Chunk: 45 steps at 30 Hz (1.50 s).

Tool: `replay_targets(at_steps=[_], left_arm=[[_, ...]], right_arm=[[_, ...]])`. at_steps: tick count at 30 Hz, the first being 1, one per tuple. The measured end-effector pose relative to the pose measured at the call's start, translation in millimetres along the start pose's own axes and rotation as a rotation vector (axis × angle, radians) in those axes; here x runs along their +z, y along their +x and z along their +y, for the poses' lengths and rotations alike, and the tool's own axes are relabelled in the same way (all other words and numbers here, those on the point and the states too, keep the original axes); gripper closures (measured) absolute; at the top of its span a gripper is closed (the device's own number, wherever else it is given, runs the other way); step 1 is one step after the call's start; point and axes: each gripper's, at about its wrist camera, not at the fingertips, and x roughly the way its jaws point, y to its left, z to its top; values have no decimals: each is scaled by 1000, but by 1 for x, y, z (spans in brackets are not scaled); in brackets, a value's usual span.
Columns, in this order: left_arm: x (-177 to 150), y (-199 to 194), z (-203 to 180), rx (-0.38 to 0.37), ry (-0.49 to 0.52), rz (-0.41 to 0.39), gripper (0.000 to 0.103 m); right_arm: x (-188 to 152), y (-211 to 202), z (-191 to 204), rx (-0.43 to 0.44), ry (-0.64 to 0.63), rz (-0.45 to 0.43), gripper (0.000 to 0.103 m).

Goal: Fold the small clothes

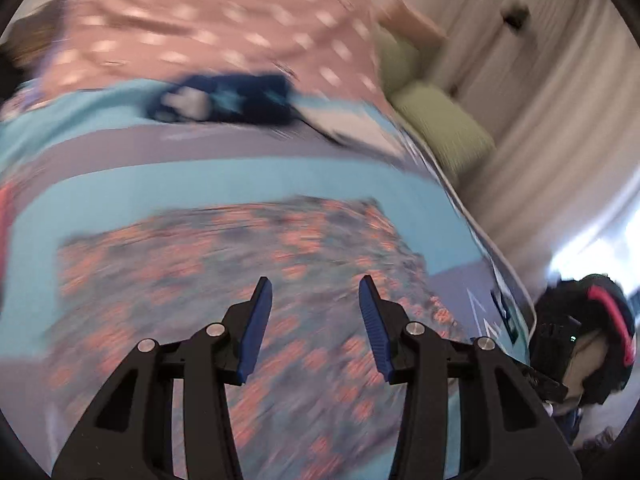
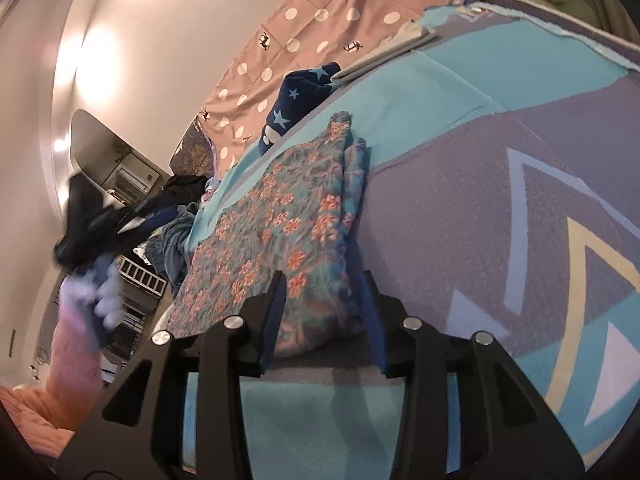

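A teal floral garment with orange flowers [image 1: 224, 280] lies spread flat on the bed cover [image 1: 160, 184]. My left gripper [image 1: 316, 288] is open and empty, hovering above the garment's near part; the view is blurred. In the right wrist view the same floral garment [image 2: 280, 224] lies on the bed cover [image 2: 460, 200], folded double along its right edge. My right gripper [image 2: 324, 280] is open, with its blue fingers standing either side of the garment's near corner, which bulges up between them. A dark blue star-print garment [image 2: 298, 100] lies beyond, also seen in the left wrist view [image 1: 232, 98].
A pink polka-dot sheet [image 2: 320, 20] covers the far bed. A folded grey cloth [image 2: 392, 48] lies near the star garment. Green cushions [image 1: 440, 120] sit past the bed's right edge by curtains. A pile of dark clothes [image 2: 172, 216] lies off the bed's left.
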Motion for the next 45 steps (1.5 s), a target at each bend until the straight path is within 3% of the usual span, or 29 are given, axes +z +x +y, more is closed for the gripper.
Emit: replay_targets(at_steps=[4,7,13,15,19,20,21,22,23,24,26,27,29,31,34,38,40,42,45], left_arm=[[36,101,-47,-100,13,170,57],[54,162,-75,-102,33,258,57],[77,235,-104,53,122,367,56],[78,248,-114,75,159,406,49],[74,261,-124,141,260,444,47],[73,262,-124,155,273,444,53],[75,263,-124,168,283,439,65],[77,263,-122,175,282,430,71],[79,260,-117,182,266,419,93],[80,257,-113,181,249,411,99],[83,244,-106,143,196,356,100],[84,239,-108,128,201,326,100],[87,236,-112,69,186,288,100],[88,240,-108,71,152,295,100],[80,257,-103,75,151,308,100],[85,248,-107,21,154,229,97],[93,238,-109,-2,145,208,92],[92,221,-121,-50,176,220,75],[68,204,-145,-87,276,320,57]], right_arm=[[1,3,-13,12,16,25,64],[-1,5,-21,42,33,39,64],[-1,11,-15,88,-18,92,61],[-2,13,-11,86,-34,101,59],[-1,15,-12,81,-11,93,58],[0,16,-12,74,-6,92,59],[2,17,-12,62,-6,93,64],[4,19,-11,39,-8,99,81],[4,20,-11,45,8,103,94],[3,17,-11,70,38,84,95],[0,1,-10,165,56,38,97],[-2,-14,-8,188,49,11,98],[-4,-22,-14,124,36,19,98],[-13,-15,-32,25,77,75,98],[-14,-16,-35,48,111,73,98],[-16,-18,-27,42,66,80,94],[-19,-17,-29,50,72,88,94],[-20,-20,-30,60,82,86,94],[-20,-22,-33,66,85,89,93]])
